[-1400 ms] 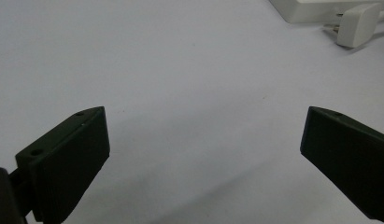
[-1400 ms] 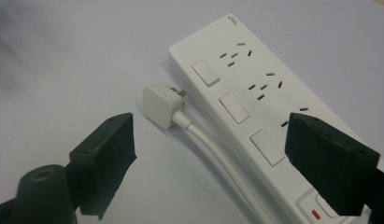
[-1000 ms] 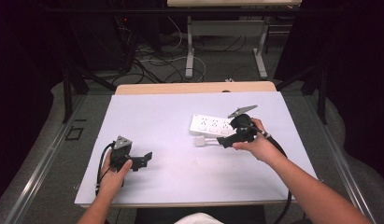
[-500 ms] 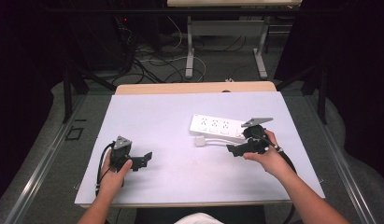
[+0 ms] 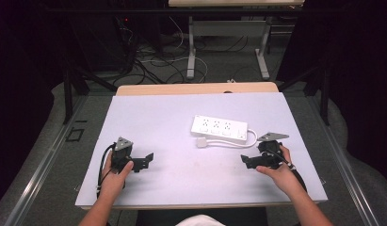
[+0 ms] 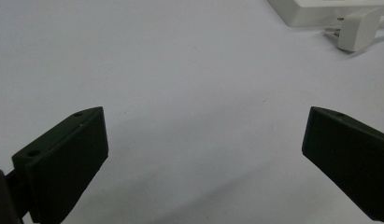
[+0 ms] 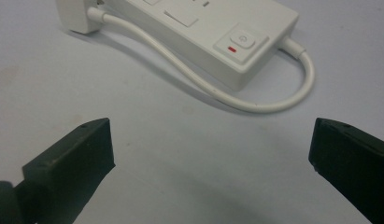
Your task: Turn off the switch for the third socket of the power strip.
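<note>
Two grippers, left gripper (image 5: 145, 162) and right gripper (image 5: 246, 161) both wide, power strip (image 5: 218, 128) near right.

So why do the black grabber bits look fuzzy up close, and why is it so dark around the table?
In both gripper views the jaws sit too near the lens, so they blur, while the power strip stays sharp; soft shadows lie under them. In the high view, light falls on the white table and the surrounding room stays dark.
</note>
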